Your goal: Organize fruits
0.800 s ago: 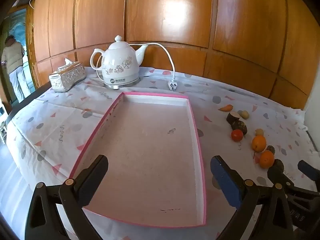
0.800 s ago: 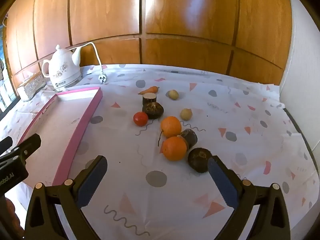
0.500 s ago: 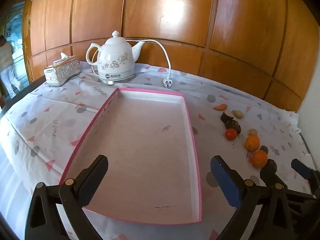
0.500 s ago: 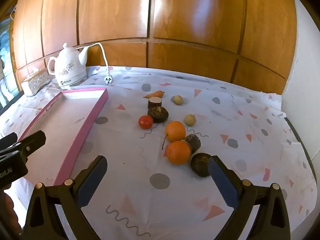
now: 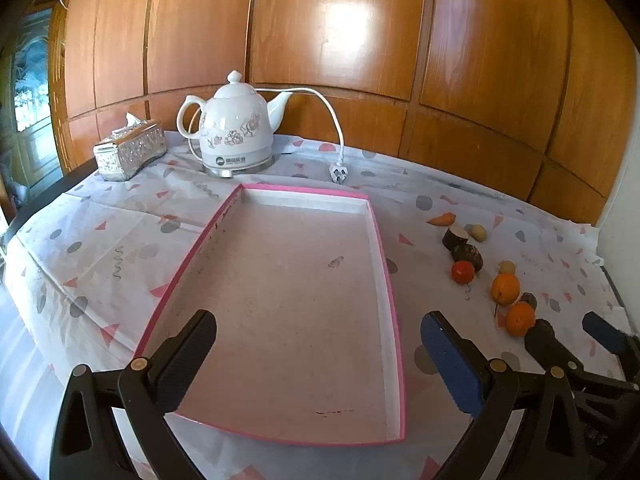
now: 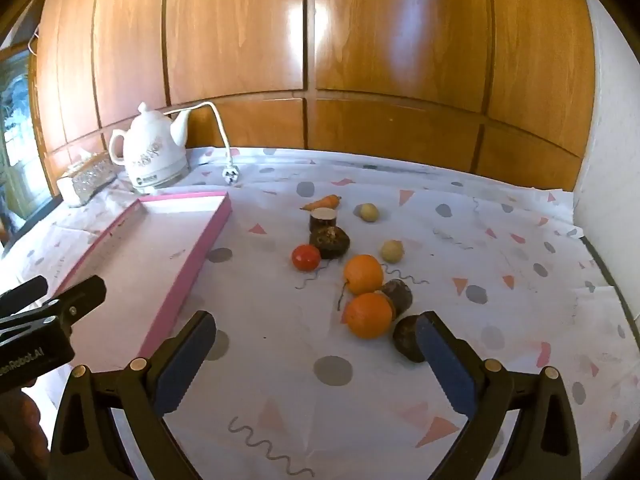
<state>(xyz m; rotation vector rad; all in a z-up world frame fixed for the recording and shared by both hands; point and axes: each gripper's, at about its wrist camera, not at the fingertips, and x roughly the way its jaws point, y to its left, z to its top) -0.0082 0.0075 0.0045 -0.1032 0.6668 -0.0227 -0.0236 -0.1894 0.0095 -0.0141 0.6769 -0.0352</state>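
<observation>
At the far left of the desk [image 5: 100, 240], which is covered by a white cloth with grey dots and pink triangles, a silver tissue box [image 5: 130, 154] stands by the wooden wall. Just right of it is a white kettle [image 5: 236, 132] with a flower pattern; its cord loops down to a plug [image 5: 338, 172] lying on the cloth. In front of the kettle lies a shallow tray [image 5: 394, 320] with a pink rim, nothing in it. The left claw [image 5: 318, 354] hangs over the tray's near end, spread wide and holding nothing.

Right of the tray, well apart from it, the fruits lie loose on the cloth. Farthest back is a small carrot [image 6: 324, 203], then a cut brown stub [image 6: 323, 219] touching a dark round fruit [image 6: 330, 242], with a red tomato [image 6: 306, 257] just beside that. Two pale small fruits [image 6: 369, 212] [image 6: 392, 251] lie further right. Nearer are two oranges [image 6: 363, 274] [image 6: 369, 315] touching each other, with a dark brown piece [image 6: 398, 294] against them and another dark lump [image 6: 406, 338] nearest. The right claw [image 6: 316, 364] hovers above the cloth before the oranges, also spread wide and gripping nothing; its right finger [image 6: 444, 364] partly covers the nearest lump.
</observation>
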